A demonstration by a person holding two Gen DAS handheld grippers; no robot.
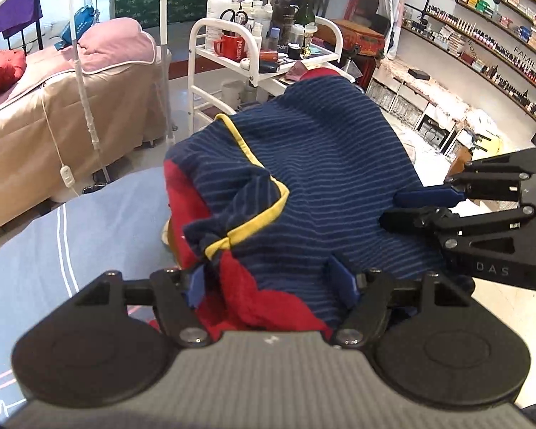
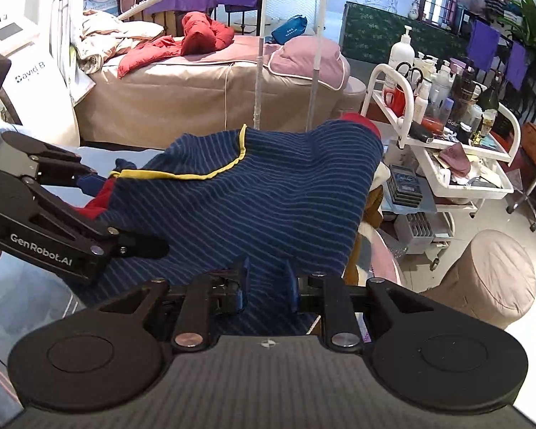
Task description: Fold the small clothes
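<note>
Navy striped garment (image 1: 314,178), yellow trim, red panels, spread rumpled on blue-grey surface.

The striped garment (image 2: 253,200) is covering the surface beneath it; labels on the shelf bottles (image 1: 482,41) are reading too small.

Left gripper (image 1: 271,282) fingers wide apart, right gripper (image 2: 266,287) fingers narrower — both angled down

garment (image 1: 321,178) on bed sheet (image 1: 89,221) | trolley (image 1: 232,71) behind garment
</note>
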